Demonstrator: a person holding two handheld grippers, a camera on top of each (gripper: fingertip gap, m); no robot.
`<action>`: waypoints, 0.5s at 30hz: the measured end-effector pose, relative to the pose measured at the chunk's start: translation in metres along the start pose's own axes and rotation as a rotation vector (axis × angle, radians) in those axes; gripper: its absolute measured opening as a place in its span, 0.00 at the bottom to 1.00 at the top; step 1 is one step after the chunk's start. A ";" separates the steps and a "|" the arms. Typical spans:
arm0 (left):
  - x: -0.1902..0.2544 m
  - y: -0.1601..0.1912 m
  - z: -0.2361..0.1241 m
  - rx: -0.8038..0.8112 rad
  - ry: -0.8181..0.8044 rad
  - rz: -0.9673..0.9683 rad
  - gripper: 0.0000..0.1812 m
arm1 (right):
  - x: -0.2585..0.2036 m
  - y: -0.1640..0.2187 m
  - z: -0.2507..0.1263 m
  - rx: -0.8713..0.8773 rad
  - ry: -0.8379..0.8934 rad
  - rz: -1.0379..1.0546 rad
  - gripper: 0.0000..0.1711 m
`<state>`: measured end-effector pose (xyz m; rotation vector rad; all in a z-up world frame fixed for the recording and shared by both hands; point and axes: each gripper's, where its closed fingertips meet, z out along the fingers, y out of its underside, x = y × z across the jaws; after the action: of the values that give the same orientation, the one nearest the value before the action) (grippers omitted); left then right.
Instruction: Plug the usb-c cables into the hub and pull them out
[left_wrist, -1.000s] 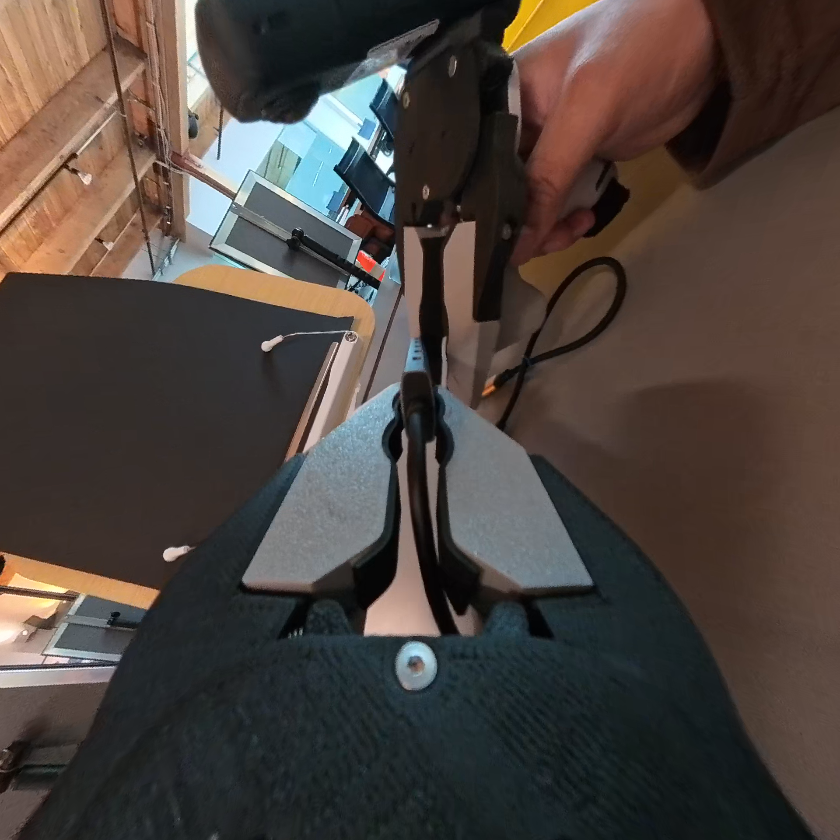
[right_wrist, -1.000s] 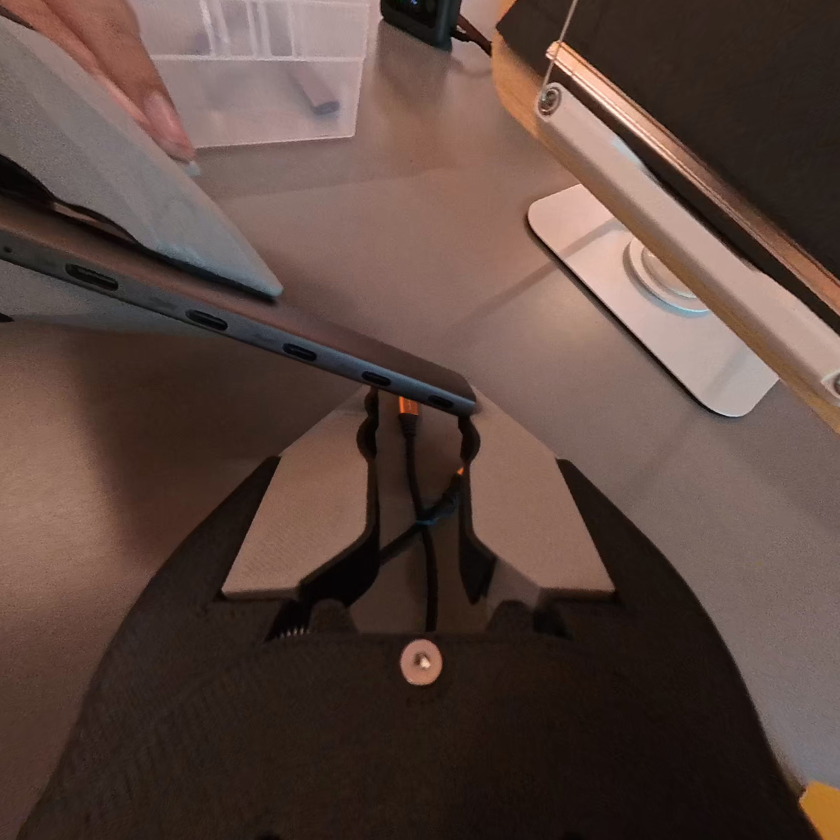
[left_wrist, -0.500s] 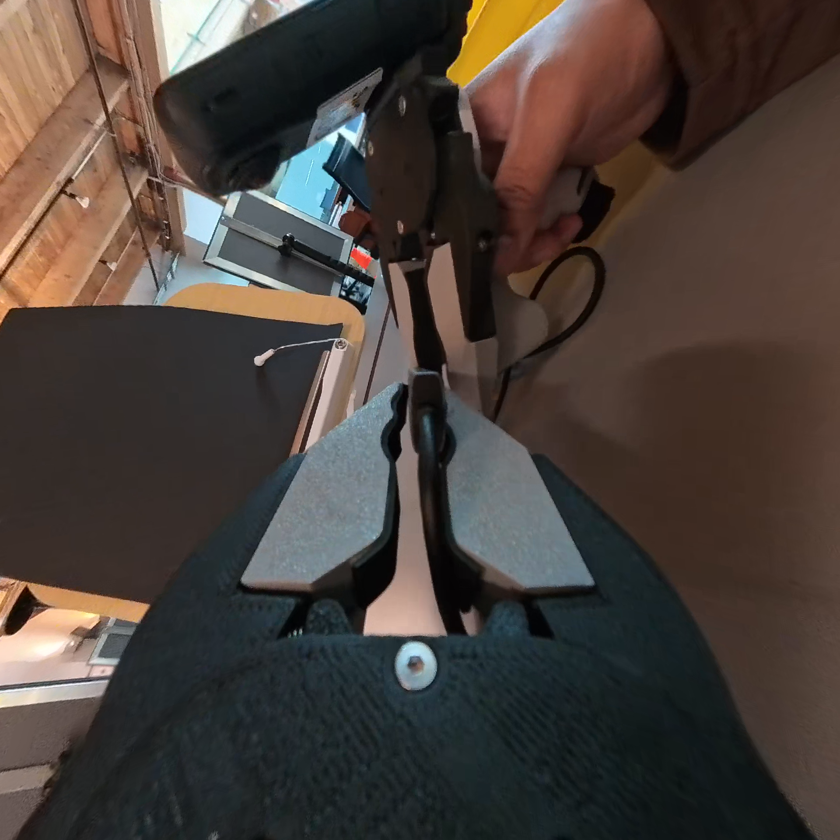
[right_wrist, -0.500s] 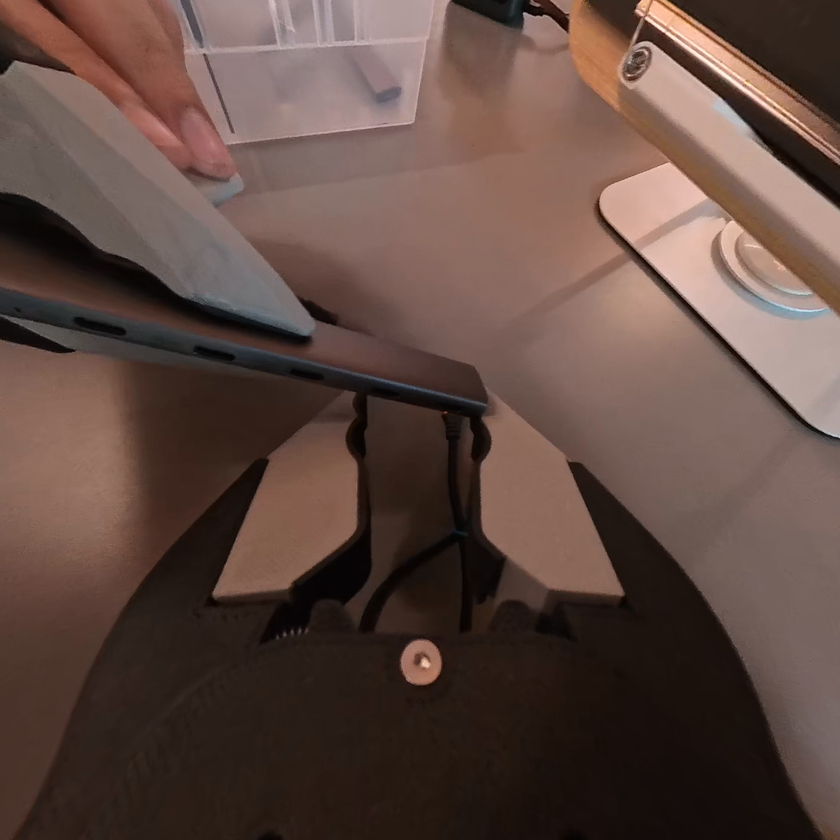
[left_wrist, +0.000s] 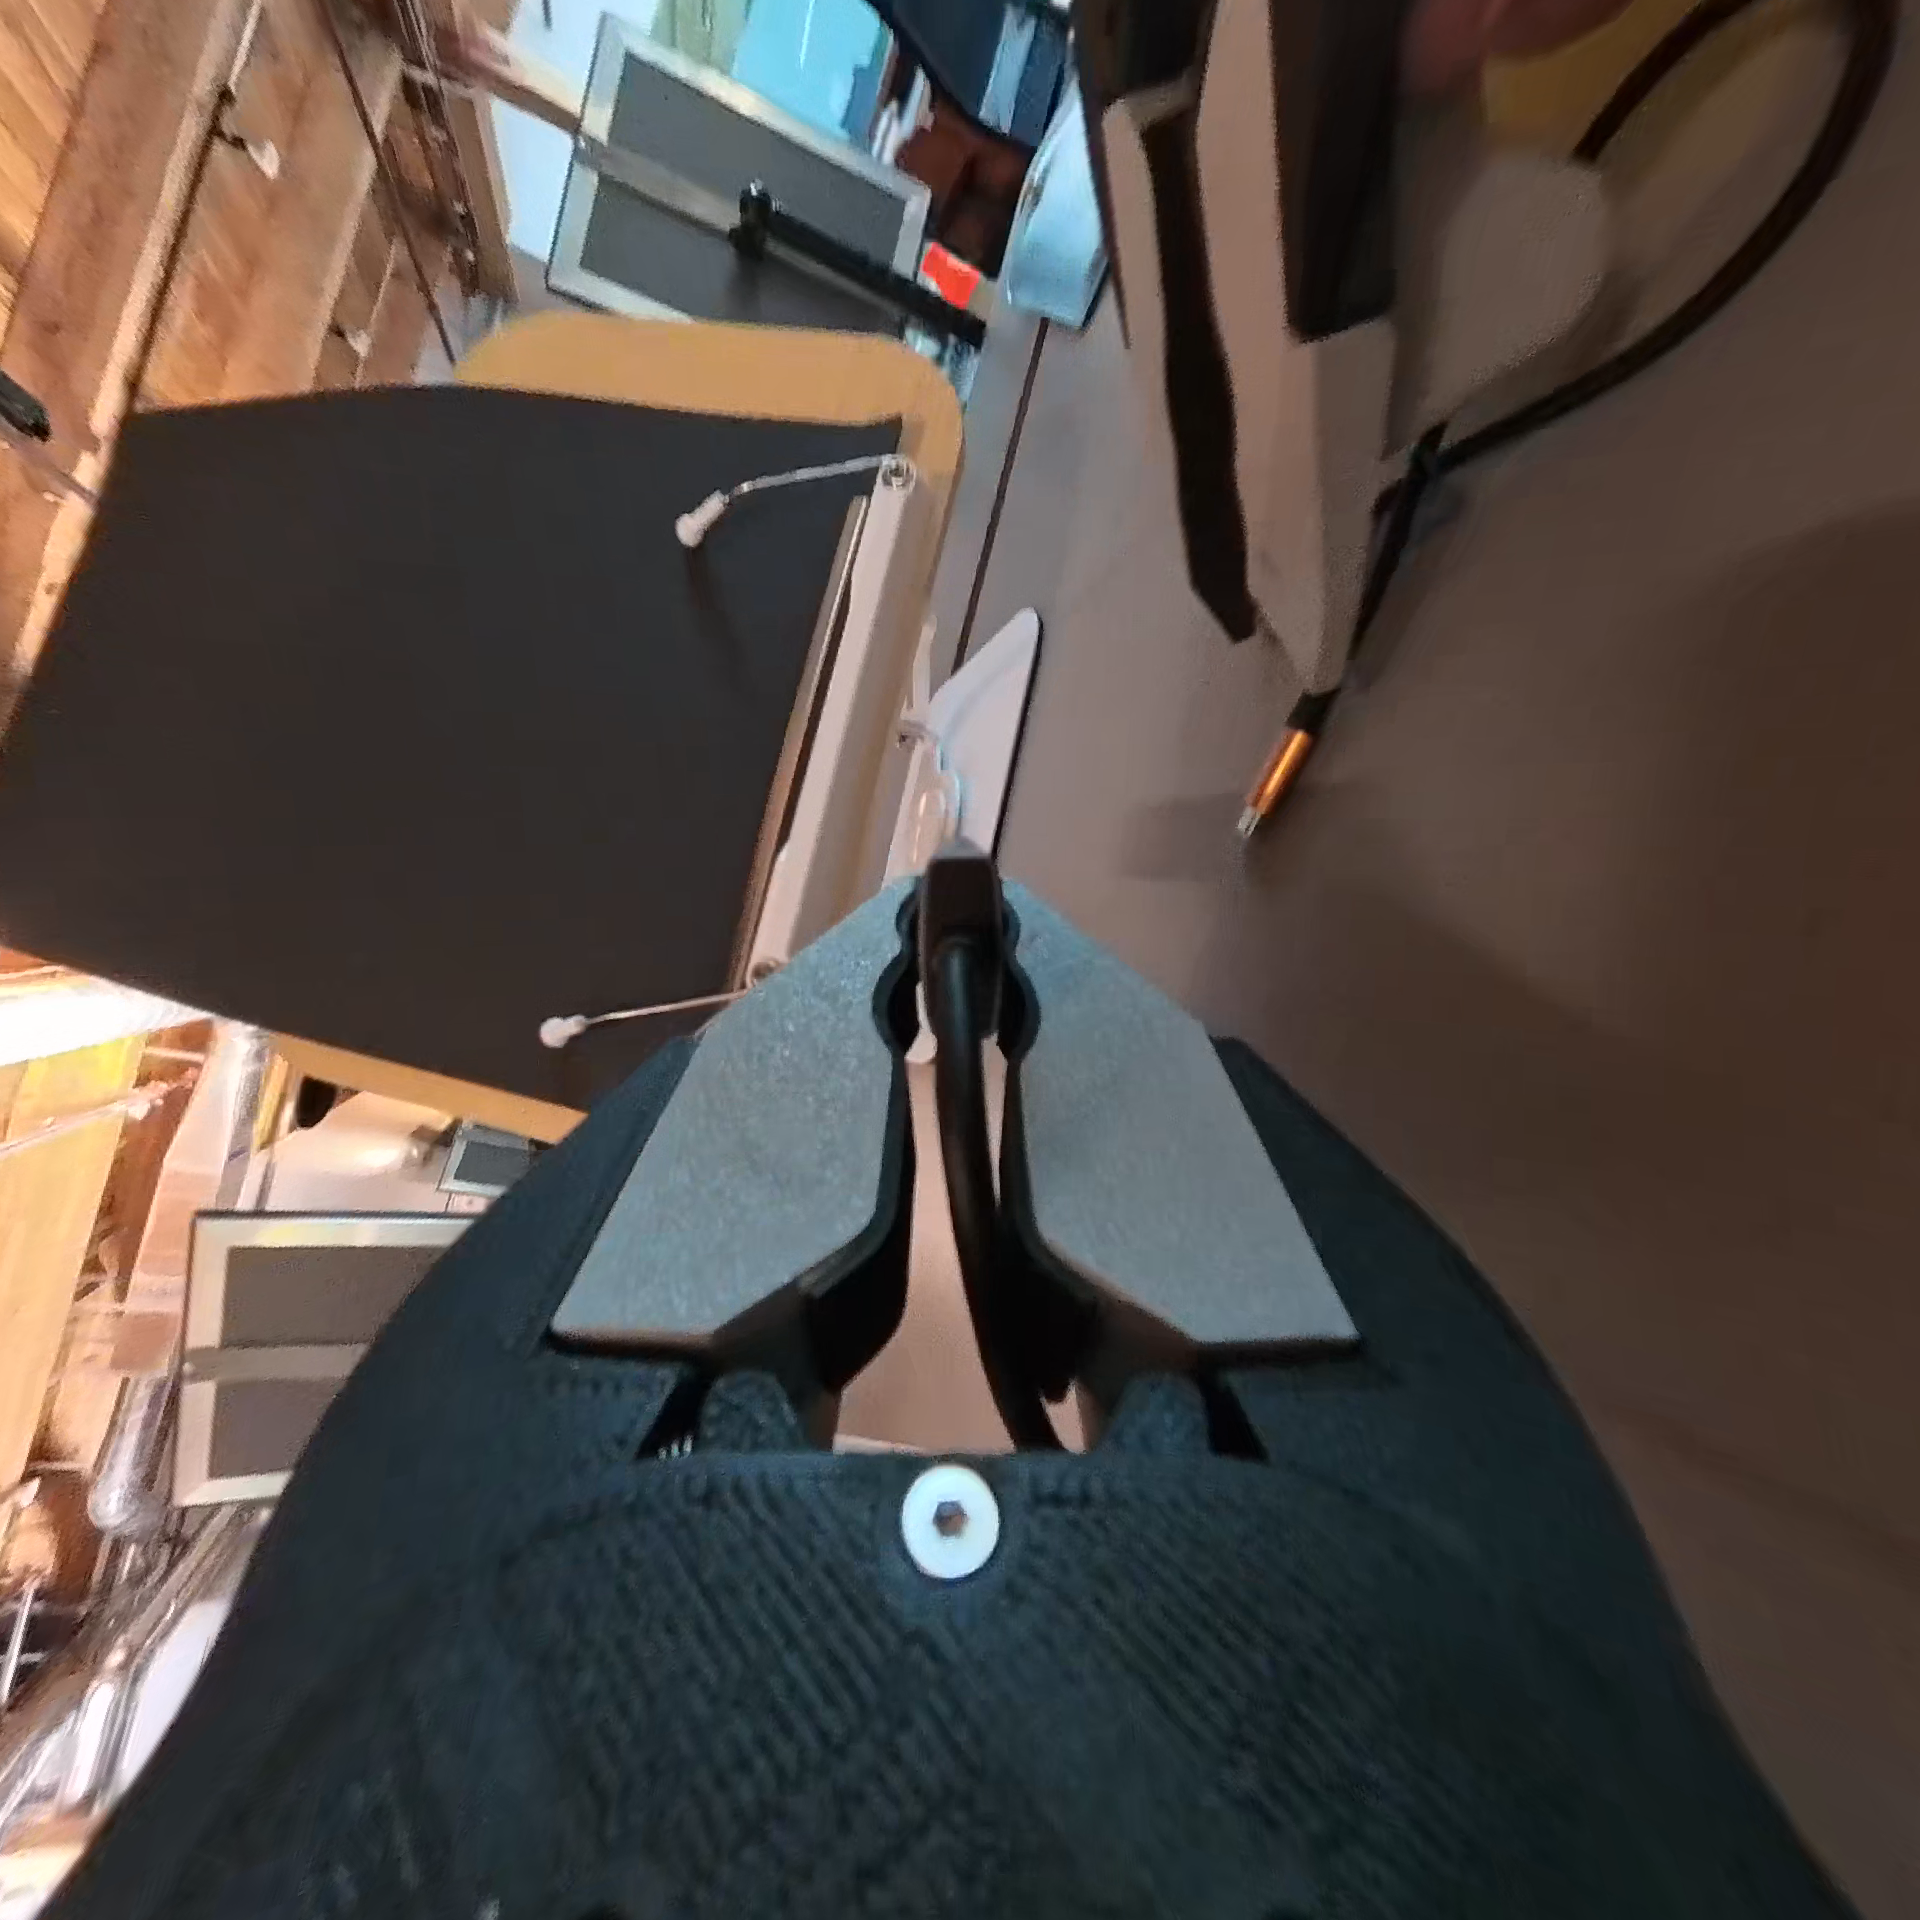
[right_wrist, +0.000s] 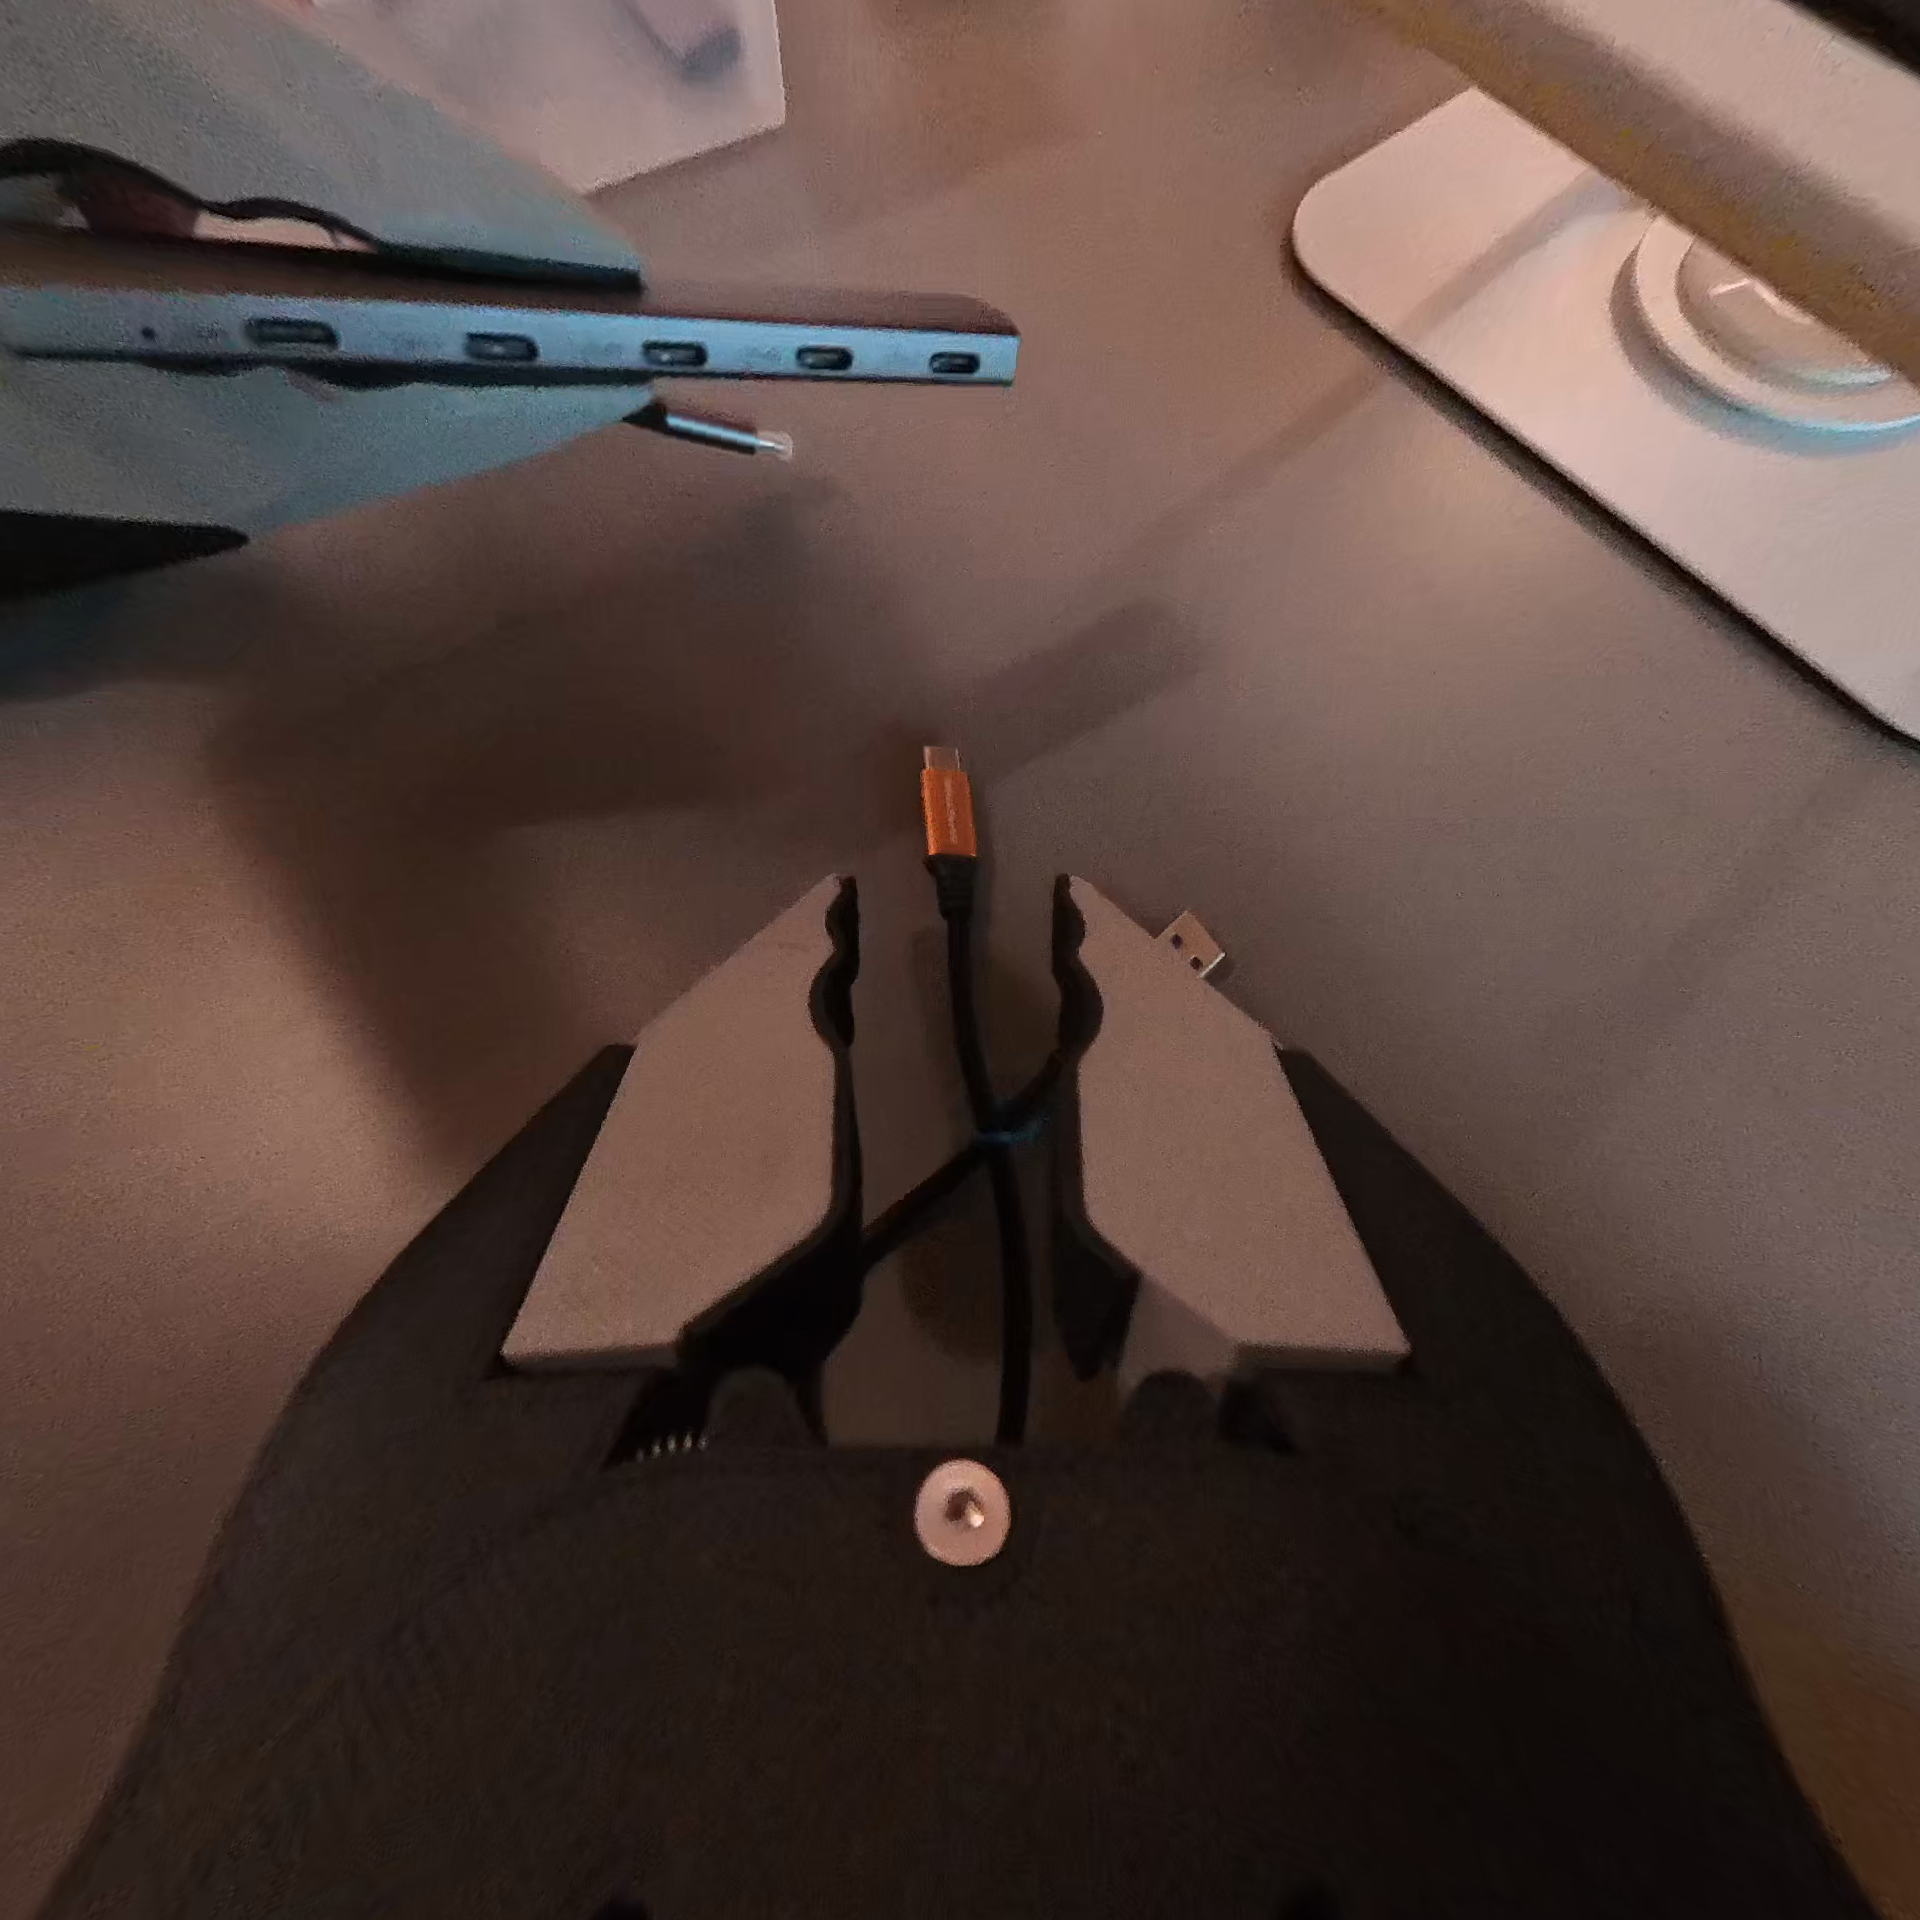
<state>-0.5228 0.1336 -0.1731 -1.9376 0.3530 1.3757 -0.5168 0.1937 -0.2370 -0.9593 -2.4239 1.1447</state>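
My left gripper (left_wrist: 961, 909) is shut on the end of the slim grey hub (right_wrist: 727, 348), which it holds in the air. The hub shows end-on in the left wrist view (left_wrist: 961, 878), with its black tail cable (left_wrist: 971, 1143) running back between the fingers. The left gripper's grey fingers (right_wrist: 312, 156) clamp the hub at the left of the right wrist view. A silver plug (right_wrist: 727, 436) hangs under the hub. My right gripper (right_wrist: 951, 883) is open. The orange USB-C plug (right_wrist: 948, 810) and its black cable lie loose between its jaws, apart from the hub. It also shows in the left wrist view (left_wrist: 1280, 769).
A white stand base (right_wrist: 1662, 364) sits at the right on the grey table (right_wrist: 1455, 935), under a black board (left_wrist: 416, 675). A blue-tipped USB-A plug (right_wrist: 1195, 951) lies beside my right finger. A clear plastic box (right_wrist: 675, 83) stands at the back. My hands' fingertips stand some 9 cm from each other.
The orange plug was in the hub's end port half a second ago and is now out and lower down. The hub and my right gripper have moved apart.
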 end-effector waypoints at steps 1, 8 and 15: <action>0.001 0.004 0.002 -0.013 0.003 -0.004 0.04 | 0.000 0.002 0.001 -0.008 0.000 -0.003 0.20; 0.005 0.008 0.004 -0.017 0.020 -0.032 0.04 | 0.005 0.005 0.004 -0.023 0.027 0.009 0.17; 0.008 0.007 0.005 -0.019 0.036 -0.025 0.04 | 0.006 0.009 0.013 -0.054 0.022 0.046 0.18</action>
<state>-0.5270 0.1333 -0.1842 -1.9783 0.3325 1.3344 -0.5237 0.1948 -0.2521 -1.0438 -2.4383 1.0830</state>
